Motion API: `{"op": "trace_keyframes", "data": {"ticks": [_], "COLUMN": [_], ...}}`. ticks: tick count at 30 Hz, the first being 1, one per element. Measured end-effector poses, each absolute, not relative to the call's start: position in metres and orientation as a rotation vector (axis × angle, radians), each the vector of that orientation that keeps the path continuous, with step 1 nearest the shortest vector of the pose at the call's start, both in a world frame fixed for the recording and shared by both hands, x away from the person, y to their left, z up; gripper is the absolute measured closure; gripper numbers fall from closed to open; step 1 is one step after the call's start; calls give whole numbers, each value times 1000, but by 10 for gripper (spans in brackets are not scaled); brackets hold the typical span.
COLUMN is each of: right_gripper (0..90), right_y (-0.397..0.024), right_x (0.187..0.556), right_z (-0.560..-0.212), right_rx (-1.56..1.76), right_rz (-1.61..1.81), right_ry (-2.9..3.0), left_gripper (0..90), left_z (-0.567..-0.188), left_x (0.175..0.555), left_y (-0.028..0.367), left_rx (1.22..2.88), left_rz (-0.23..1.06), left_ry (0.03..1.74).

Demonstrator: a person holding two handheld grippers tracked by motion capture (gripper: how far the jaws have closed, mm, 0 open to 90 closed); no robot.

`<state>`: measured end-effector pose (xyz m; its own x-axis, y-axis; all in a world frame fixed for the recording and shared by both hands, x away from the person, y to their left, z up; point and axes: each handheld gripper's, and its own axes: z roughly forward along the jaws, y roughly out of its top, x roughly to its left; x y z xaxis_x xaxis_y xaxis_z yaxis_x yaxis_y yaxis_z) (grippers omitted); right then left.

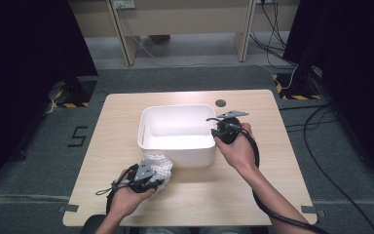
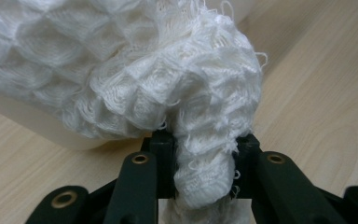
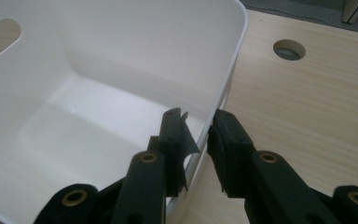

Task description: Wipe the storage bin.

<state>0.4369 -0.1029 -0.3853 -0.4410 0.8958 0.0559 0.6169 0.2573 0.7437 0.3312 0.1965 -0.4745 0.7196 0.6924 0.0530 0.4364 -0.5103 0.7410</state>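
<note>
While the left gripper (image 2: 198,154) pinches a white waffle-knit cloth (image 2: 135,70) at lower centre, the right gripper (image 3: 196,135) clamps the white bin's (image 3: 233,60) wall.

One white bin (image 1: 177,157) – one white cloth (image 1: 159,164) (waffle-knit) – two grippers.

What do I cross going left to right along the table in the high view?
Left gripper shut on the white waffle-knit cloth → white plastic bin → right gripper clamped on the bin's right wall → bare tabletop.
</note>
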Motion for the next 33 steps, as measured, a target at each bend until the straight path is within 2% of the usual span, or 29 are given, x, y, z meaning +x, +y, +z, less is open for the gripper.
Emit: {"op": "trace_keyframes", "data": {"ticks": [12,33], "right_gripper": [746,740], "right_y": [-102,-102], "right_x": [436,436], "right_z": [-385,-386], "right_rx": [1373,1372], "right_rz": [1004,1005], "right_ry": [2158,2156], "left_gripper": [691,692], "left_z": [-491,-492], "left_x": [336,340], "left_y": [193,183], "left_rx": [2213,2230], "left_rz": [413,393], "left_ry": [875,859]}}
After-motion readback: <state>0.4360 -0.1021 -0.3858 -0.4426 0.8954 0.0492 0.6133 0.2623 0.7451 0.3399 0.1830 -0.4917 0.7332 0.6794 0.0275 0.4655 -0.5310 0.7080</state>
